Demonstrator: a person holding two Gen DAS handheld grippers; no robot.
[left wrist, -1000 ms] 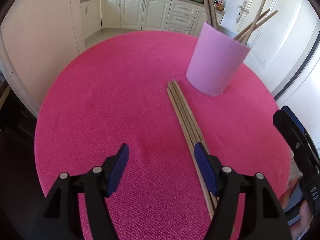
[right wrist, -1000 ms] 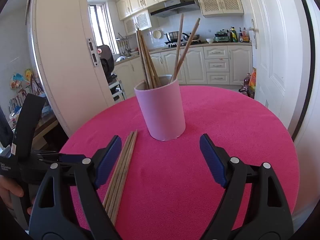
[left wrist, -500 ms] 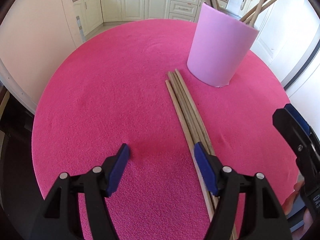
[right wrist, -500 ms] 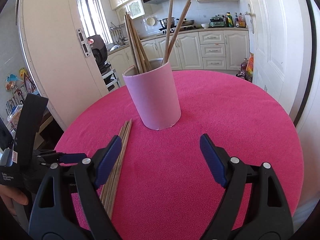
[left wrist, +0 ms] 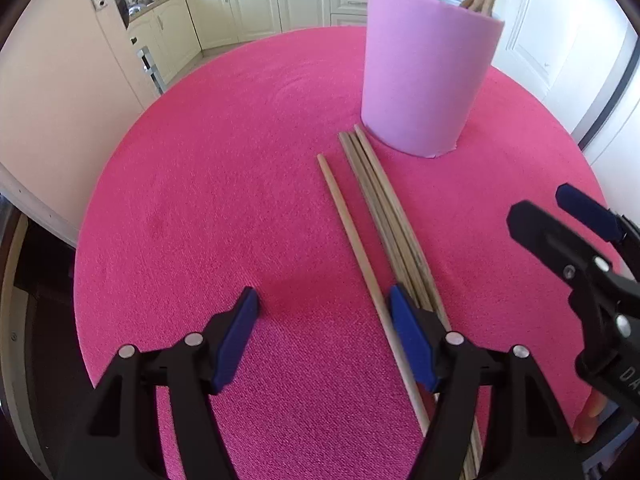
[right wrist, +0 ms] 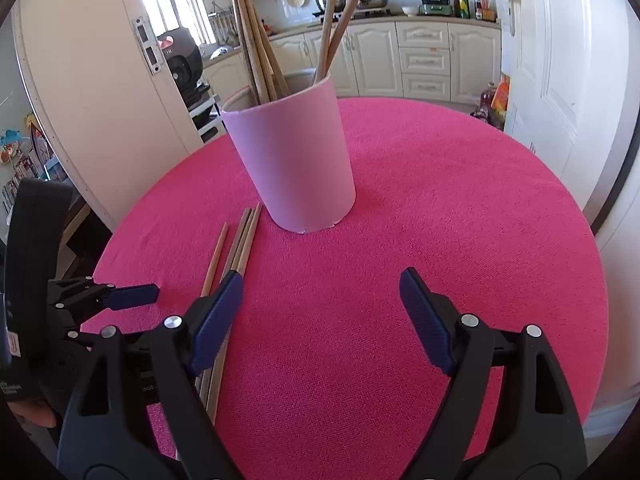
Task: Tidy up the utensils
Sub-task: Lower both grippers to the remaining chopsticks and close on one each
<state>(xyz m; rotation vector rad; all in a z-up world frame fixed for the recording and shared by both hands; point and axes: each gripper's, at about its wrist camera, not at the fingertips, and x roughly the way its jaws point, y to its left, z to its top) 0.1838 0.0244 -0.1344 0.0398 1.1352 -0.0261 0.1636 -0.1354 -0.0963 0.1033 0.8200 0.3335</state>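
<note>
So the chopsticks still on the table are the thing to watch here. There's one loose chopstick (left wrist: pixel 352 248) lying a little apart from a tight bundle of chopsticks (left wrist: pixel 390 216), both on the pink tablecloth (left wrist: pixel 224 184), with their far tips ending just beside the base of the pink cup (left wrist: pixel 424 84). The cup stands upright and already has several chopsticks in the cup (right wrist: pixel 256 48) leaning against its rim, so I'd say the job is partway done and we're in the "go get the next one" step.

The left gripper (left wrist: pixel 322 320) hangs low over the near end of the sticks, jaws spread wide with nothing between the pads. The loose chopstick runs just inside its right-hand finger, and the bundle passes under that same finger. The right gripper (right wrist: pixel 320 300) is also wide open and empty, pointed at the cup, over bare cloth with the bundle off past its left finger.

Next move, as I see it: the left one has to centre over that single stick, drop to the cloth and pinch it without dragging the bundle along. Thin round sticks on fuzzy cloth, could easily roll away.
</note>
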